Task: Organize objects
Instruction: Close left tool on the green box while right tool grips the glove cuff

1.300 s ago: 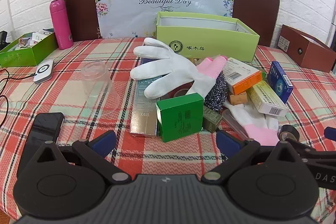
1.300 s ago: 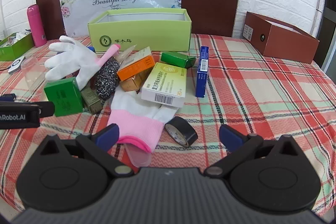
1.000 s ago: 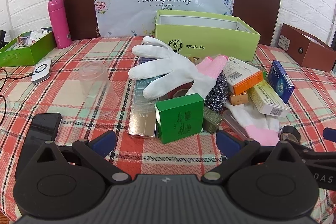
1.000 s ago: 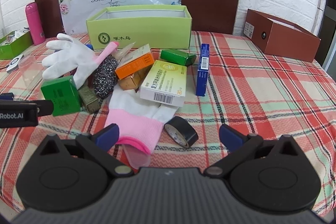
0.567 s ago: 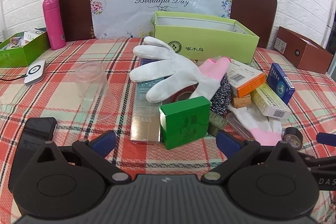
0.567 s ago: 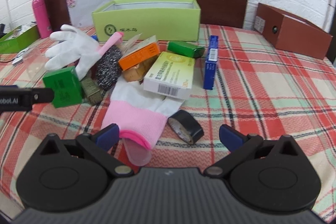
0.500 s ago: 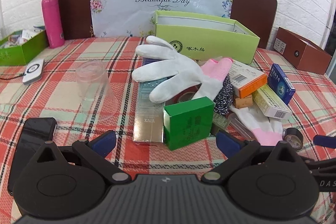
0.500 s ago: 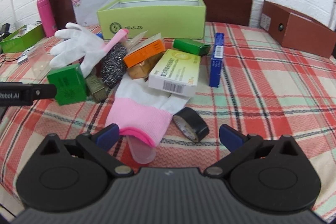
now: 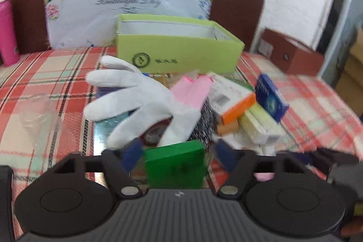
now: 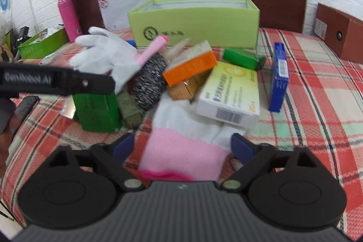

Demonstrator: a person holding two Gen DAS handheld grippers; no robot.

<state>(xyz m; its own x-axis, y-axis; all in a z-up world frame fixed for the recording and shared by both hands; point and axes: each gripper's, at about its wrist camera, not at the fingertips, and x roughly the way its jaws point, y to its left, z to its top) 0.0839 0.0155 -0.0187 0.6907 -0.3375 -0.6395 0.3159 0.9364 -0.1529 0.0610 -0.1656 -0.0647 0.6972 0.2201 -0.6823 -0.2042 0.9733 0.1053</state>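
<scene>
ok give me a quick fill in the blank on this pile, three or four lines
1. The small square green carton sits between the pads of the ____ claw.
2. The right claw straddles the ____ cuff of the white knit glove.
3. The open lime-green cardboard box stands ____ the pile.
4. The flat blue carton stands on its ____.

Missing words: left; pink; behind; edge
</scene>
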